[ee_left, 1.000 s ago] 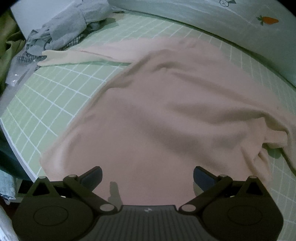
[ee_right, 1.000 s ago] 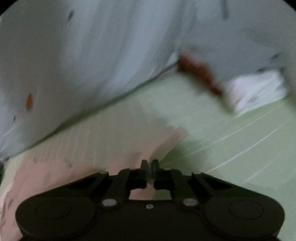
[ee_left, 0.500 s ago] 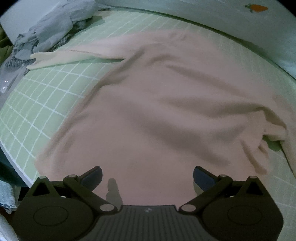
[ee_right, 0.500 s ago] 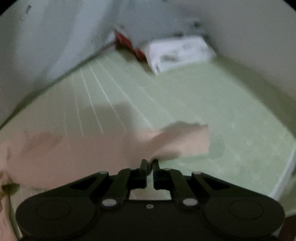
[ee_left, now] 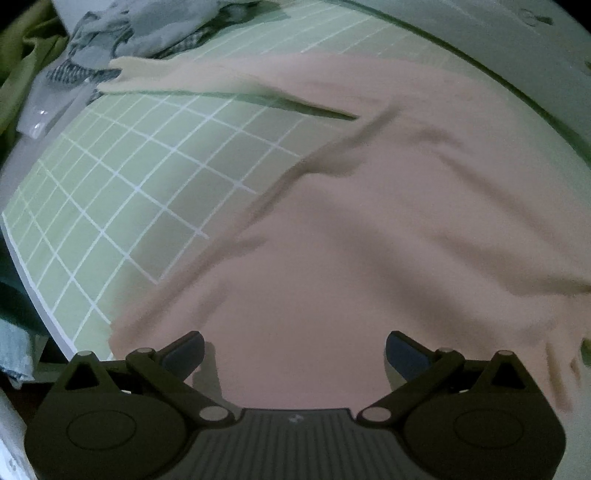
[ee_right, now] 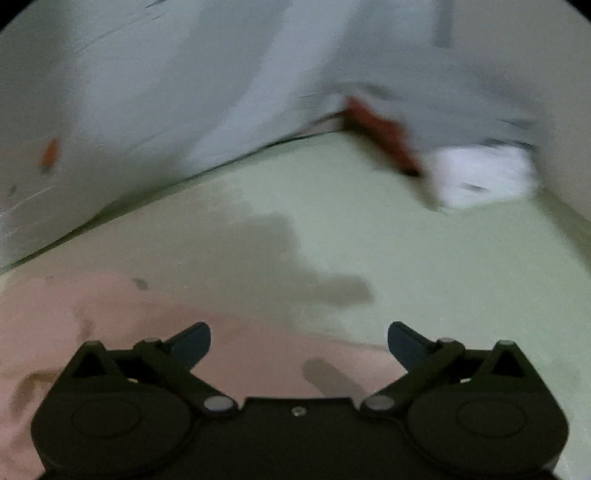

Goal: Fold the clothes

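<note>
A pale pink sweater (ee_left: 369, 240) lies spread on the green grid sheet (ee_left: 129, 206). One sleeve (ee_left: 184, 77) stretches toward the far left. My left gripper (ee_left: 294, 339) hovers open over the near hem, pointing steeply down, with nothing between its fingers. In the right wrist view my right gripper (ee_right: 299, 328) has its jaws opening wide. Pink cloth (ee_right: 110, 314) lies flat under it, and the pads press on nothing. That view is blurred.
A heap of grey and checked clothes (ee_left: 147, 33) sits at the far left, with a green cloth (ee_left: 22, 66) beside it. The bed's edge (ee_left: 33, 295) runs down the left. A pale quilt (ee_right: 110, 110) borders the sheet, with white (ee_right: 480, 173) and red (ee_right: 384, 136) things in the corner.
My right gripper was shut at the end of the pink sleeve and now stands wide open, with the cloth lying on the sheet. My left gripper has shifted sideways, so more grid sheet shows at left.
</note>
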Demonstrator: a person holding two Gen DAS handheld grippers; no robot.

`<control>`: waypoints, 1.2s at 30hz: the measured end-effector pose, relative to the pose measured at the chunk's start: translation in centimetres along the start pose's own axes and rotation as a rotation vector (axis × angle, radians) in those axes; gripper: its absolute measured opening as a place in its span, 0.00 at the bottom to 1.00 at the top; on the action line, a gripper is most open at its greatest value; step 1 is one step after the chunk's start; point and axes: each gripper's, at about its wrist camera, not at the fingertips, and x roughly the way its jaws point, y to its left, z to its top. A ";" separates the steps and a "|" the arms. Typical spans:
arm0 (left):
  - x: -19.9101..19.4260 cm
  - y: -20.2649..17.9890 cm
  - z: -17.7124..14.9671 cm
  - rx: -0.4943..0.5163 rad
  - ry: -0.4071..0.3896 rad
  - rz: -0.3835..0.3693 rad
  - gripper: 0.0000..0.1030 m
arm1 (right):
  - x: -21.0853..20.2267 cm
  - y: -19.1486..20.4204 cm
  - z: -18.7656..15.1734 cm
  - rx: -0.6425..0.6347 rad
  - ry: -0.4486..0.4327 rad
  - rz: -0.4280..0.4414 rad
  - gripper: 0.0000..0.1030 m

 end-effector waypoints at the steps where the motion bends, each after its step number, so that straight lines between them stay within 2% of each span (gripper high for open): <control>1: 0.2 0.1 0.2 -0.008 0.004 0.004 1.00 | 1.0 1.0 0.8 -0.023 0.001 0.029 1.00; 4: 0.9 0.1 0.9 -0.031 0.023 0.020 1.00 | 4.4 4.4 2.7 -0.088 0.031 0.113 1.00; 6: 1.5 0.0 1.3 -0.045 0.037 0.031 1.00 | 7.1 6.6 3.9 -0.134 0.092 0.175 1.00; 8: 1.8 -0.3 1.9 -0.059 0.039 0.035 1.00 | 9.4 8.5 4.8 -0.189 0.133 0.201 1.00; 11: 2.2 -0.9 3.0 -0.068 0.039 0.043 1.00 | 12.5 11.3 6.0 -0.286 0.165 0.265 0.89; 13: 2.5 -1.3 3.7 -0.077 0.041 0.045 1.00 | 14.5 12.8 6.6 -0.323 0.198 0.318 0.73; 17: 2.9 -1.8 4.9 -0.098 0.043 0.048 1.00 | 16.4 14.9 7.2 -0.420 0.219 0.358 0.59; 18: 3.0 -1.9 5.2 -0.103 0.043 0.049 1.00 | 16.7 15.4 7.3 -0.450 0.220 0.365 0.45; 19: 3.1 -2.0 5.4 -0.108 0.045 0.050 1.00 | 17.1 15.8 7.4 -0.480 0.220 0.372 0.22; 20: 3.2 -2.1 5.7 -0.111 0.046 0.050 1.00 | 17.0 16.4 7.3 -0.530 0.219 0.394 0.10; 21: 3.3 -2.3 6.0 -0.109 0.045 0.049 1.00 | 16.8 16.9 7.2 -0.584 0.217 0.418 0.03; 23: 3.5 -2.4 6.4 -0.101 0.041 0.047 1.00 | 17.0 17.8 7.3 -0.674 0.200 0.432 0.01; 25: 3.6 -2.6 6.6 -0.090 0.031 0.043 1.00 | 17.6 18.5 8.2 -0.728 0.158 0.407 0.01; 29: 3.7 -2.9 6.7 -0.071 0.009 0.036 1.00 | 20.2 19.1 11.8 -0.641 0.122 0.398 0.01; 31: 3.8 -3.0 6.7 -0.068 0.005 0.035 1.00 | 21.4 19.9 12.3 -0.640 0.115 0.382 0.01; 33: 3.9 -3.0 6.8 -0.065 0.002 0.033 1.00 | 22.6 20.8 12.4 -0.650 0.107 0.347 0.00; 34: 3.9 -2.9 6.9 -0.064 0.003 0.032 1.00 | 22.9 20.8 12.5 -0.662 0.089 0.296 0.00; 36: 3.9 -2.8 6.9 -0.063 0.004 0.031 1.00 | 23.6 20.4 13.0 -0.613 0.108 0.235 0.00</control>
